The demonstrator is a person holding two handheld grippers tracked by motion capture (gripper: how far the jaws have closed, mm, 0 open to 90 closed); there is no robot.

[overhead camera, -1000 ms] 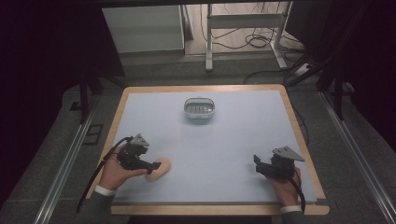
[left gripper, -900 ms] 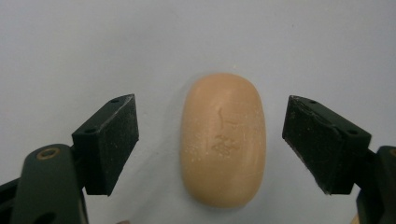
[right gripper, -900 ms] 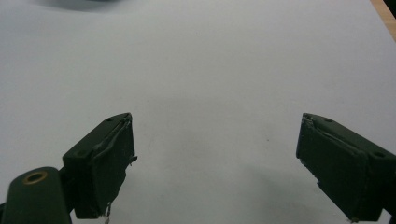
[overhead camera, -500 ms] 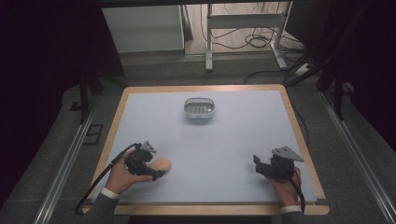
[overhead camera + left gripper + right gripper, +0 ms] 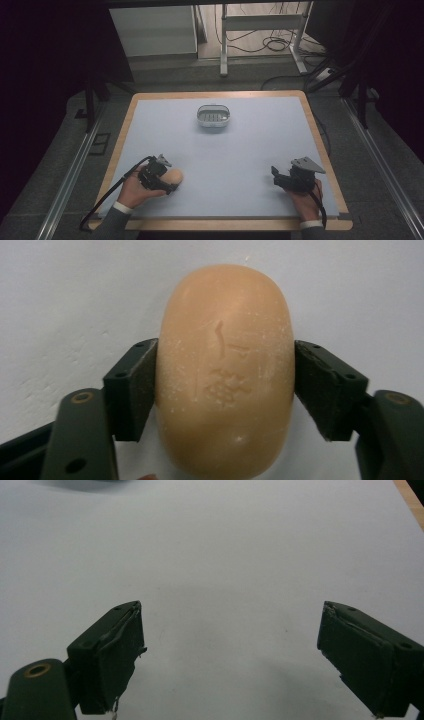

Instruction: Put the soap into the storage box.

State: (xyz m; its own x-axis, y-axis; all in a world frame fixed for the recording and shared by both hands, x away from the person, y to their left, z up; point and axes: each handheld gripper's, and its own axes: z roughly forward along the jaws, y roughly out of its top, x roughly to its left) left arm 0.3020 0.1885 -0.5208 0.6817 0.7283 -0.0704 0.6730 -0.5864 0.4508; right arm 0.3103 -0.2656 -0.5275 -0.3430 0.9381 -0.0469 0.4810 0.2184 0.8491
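Note:
A peach-coloured oval bar of soap [image 5: 225, 370] lies on the pale table near its front left corner, also seen as the soap [image 5: 175, 176] from above. My left gripper [image 5: 167, 182] has just been closing and its two black pads [image 5: 135, 390] now press on both long sides of the bar. My right gripper [image 5: 276, 176] rests near the front right of the table, its jaws wide apart with bare table between them; its pads [image 5: 120, 655] hold nothing. A grey soap dish [image 5: 213, 116] stands at the back middle.
The table [image 5: 250, 150] has a wooden rim [image 5: 322, 150] and a pale blue-white mat. Black cables trail from both grippers toward the front edge. Dark floor, metal rails and a frame stand beyond the table.
My left gripper has sunk onto the soap and drawn its jaws in against the bar's sides. The right hand has stayed where it was.

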